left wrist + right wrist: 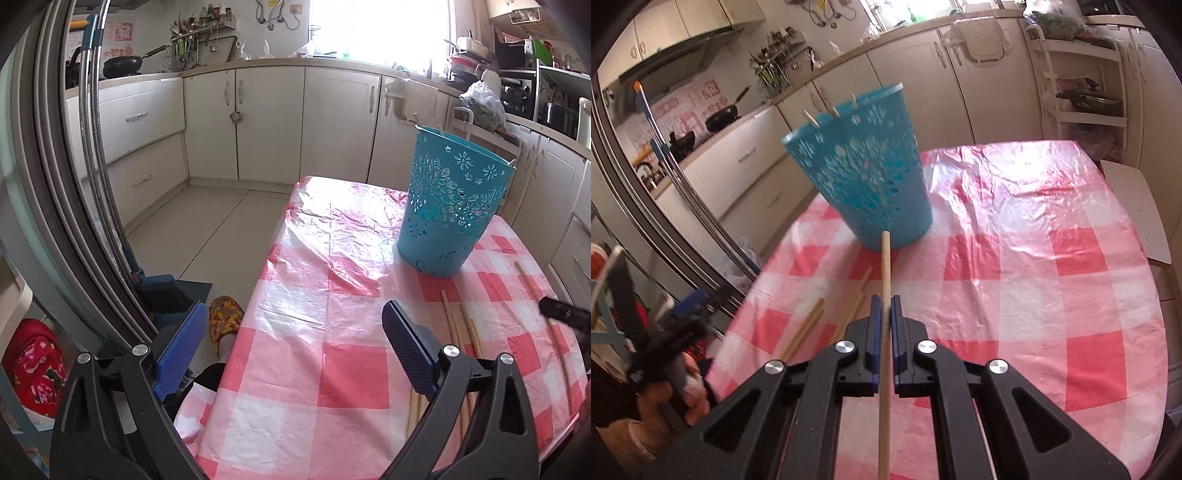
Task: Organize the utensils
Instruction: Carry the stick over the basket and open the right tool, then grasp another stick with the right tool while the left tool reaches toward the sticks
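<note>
A blue perforated basket (454, 206) stands on the red-and-white checked table (314, 332), with chopstick tips poking above its rim; it also shows in the right wrist view (864, 177). My right gripper (885, 301) is shut on a wooden chopstick (885, 266) that points toward the basket's base. Several loose chopsticks (812, 325) lie on the cloth to its left, also seen in the left wrist view (461, 332). My left gripper (295, 314) is open and empty above the table's left edge.
White kitchen cabinets (258, 122) line the far wall. A dustpan and broom (162, 291) stand on the floor at the left, beside a slippered foot (225, 321). A white shelf rack (1082, 85) and a stool (1137, 206) stand right of the table.
</note>
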Demonstrator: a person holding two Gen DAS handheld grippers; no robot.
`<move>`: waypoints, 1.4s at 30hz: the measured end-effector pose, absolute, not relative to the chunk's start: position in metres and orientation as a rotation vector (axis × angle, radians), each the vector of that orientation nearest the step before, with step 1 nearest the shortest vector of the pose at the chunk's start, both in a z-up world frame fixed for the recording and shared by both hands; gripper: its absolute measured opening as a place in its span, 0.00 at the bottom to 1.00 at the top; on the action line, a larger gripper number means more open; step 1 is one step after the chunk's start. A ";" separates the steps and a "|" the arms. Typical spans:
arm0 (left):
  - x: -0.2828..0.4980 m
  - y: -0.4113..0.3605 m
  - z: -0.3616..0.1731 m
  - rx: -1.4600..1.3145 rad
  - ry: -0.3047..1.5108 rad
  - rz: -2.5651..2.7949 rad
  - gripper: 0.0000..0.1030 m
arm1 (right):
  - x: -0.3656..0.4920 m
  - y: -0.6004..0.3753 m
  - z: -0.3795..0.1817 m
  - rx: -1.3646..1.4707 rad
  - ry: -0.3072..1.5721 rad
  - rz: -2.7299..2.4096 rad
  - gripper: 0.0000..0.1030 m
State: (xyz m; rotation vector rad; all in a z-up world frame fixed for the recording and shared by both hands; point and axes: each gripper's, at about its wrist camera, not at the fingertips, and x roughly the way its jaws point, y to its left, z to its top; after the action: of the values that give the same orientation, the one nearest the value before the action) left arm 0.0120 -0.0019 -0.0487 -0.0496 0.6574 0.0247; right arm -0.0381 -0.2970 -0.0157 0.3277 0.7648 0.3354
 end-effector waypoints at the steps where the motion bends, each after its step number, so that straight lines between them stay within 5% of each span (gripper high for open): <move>1: 0.015 -0.003 -0.050 -0.049 0.662 0.025 0.89 | -0.038 -0.299 -0.003 0.351 0.733 0.351 0.05; 15: 0.040 -0.001 -0.077 -0.122 0.746 0.015 0.91 | 0.050 -0.275 0.149 0.499 0.306 0.415 0.05; 24: 0.048 0.020 -0.090 -0.288 0.794 0.006 0.91 | 0.129 -0.255 0.122 0.456 0.351 0.244 0.06; 39: 0.046 0.016 -0.088 -0.296 0.775 -0.009 0.91 | 0.092 -0.244 0.101 0.243 0.422 0.279 0.07; 42: 0.046 0.018 -0.089 -0.300 0.775 -0.007 0.91 | 0.049 -0.251 0.116 0.222 0.363 0.300 0.18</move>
State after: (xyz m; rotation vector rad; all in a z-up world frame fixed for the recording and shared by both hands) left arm 0.0457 0.0179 -0.0886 -0.3005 0.7751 -0.0069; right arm 0.0489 -0.2505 0.1161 0.2218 0.3630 0.2998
